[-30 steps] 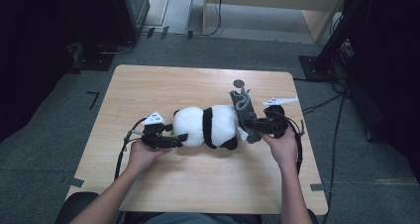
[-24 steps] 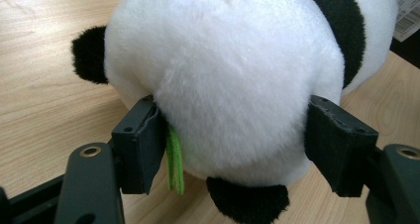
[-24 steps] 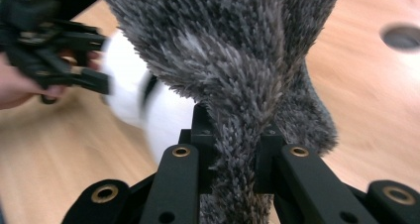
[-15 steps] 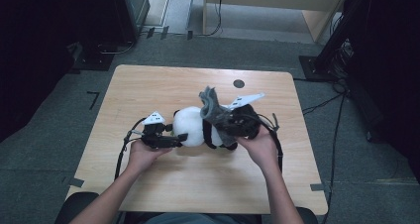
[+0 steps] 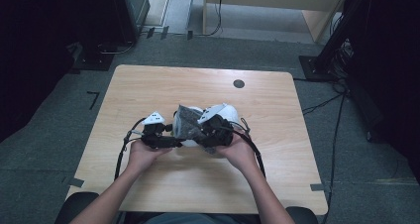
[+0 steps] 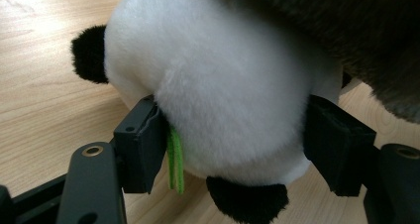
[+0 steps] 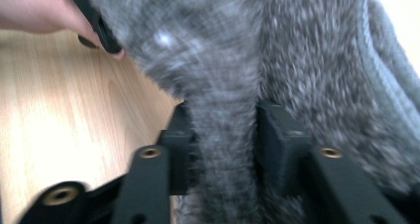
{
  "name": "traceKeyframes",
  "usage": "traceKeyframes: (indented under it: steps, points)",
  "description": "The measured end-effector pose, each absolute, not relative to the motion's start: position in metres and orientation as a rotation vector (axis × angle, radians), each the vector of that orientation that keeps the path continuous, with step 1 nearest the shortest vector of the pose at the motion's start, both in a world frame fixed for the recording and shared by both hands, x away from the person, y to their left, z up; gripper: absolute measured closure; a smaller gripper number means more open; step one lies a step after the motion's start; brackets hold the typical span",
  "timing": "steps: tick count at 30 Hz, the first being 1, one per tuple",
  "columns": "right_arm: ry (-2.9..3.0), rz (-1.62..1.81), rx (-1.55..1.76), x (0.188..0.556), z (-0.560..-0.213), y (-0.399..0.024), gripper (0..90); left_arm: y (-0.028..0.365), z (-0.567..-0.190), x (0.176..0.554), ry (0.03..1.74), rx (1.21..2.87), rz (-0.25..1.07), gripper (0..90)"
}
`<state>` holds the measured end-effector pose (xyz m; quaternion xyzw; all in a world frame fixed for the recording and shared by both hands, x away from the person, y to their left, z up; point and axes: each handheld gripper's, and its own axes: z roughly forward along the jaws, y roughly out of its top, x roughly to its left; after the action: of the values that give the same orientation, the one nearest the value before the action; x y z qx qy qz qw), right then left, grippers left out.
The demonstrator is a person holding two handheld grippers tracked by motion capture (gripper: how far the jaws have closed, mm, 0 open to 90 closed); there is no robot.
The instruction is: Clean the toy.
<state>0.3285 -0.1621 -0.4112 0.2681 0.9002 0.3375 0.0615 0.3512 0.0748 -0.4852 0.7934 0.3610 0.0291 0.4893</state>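
Observation:
A black-and-white panda plush point(image 6: 233, 85) lies on the wooden table point(image 5: 148, 90). My left gripper point(image 6: 242, 149) is shut on its white body, one pad on each side, with a green strip point(image 6: 174, 159) beside the left pad. A fuzzy grey cloth point(image 5: 187, 121) is draped over the panda point(image 5: 232, 117). My right gripper point(image 7: 223, 144) holds a bunched fold of that cloth point(image 7: 277, 60); its jaws have just been opening, and the fold still fills the gap between the pads. In the high view the left gripper point(image 5: 174, 142) and right gripper point(image 5: 200, 132) sit close together.
A round black hole point(image 5: 238, 84) marks the table's far side. Cables trail from both grippers toward the near edge. The person's left hand point(image 7: 29, 6) appears in the right gripper view. Dark stands and cables surround the table on the floor.
The right hand has carried the grey cloth leftward across the panda, from its right end to over its middle, close to the left gripper. The left hand has kept still on the plush.

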Motion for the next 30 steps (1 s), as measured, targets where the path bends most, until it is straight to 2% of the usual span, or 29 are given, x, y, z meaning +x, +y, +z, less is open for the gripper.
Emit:
traceKeyframes:
  steps: [4,7,8,11,14,23,30]
  points:
    - [2.632,1.091,0.769,0.326,-0.406,-0.161,44.6,0.075,-0.485,0.351,0.875,1.929,0.072,30.3]
    - [2.586,1.093,0.748,0.327,-0.408,-0.158,41.6,0.075,-0.485,0.351,0.878,1.929,0.069,31.0]
    - [2.58,1.077,0.735,0.328,-0.411,-0.155,44.7,0.075,-0.485,0.351,0.881,1.929,0.067,31.6]
    - [2.549,1.027,0.704,0.328,-0.417,-0.152,66.3,0.075,-0.485,0.352,0.883,1.936,0.065,32.8]
    - [2.592,1.075,0.766,0.325,-0.418,-0.156,75.8,0.074,-0.485,0.351,0.879,1.941,0.078,33.6]
    - [2.689,0.986,0.754,0.317,-0.432,-0.169,77.6,0.074,-0.485,0.351,0.882,1.941,0.083,35.0]
    - [2.665,0.938,0.771,0.305,-0.427,-0.194,77.5,0.073,-0.484,0.353,0.883,1.947,0.074,35.5]
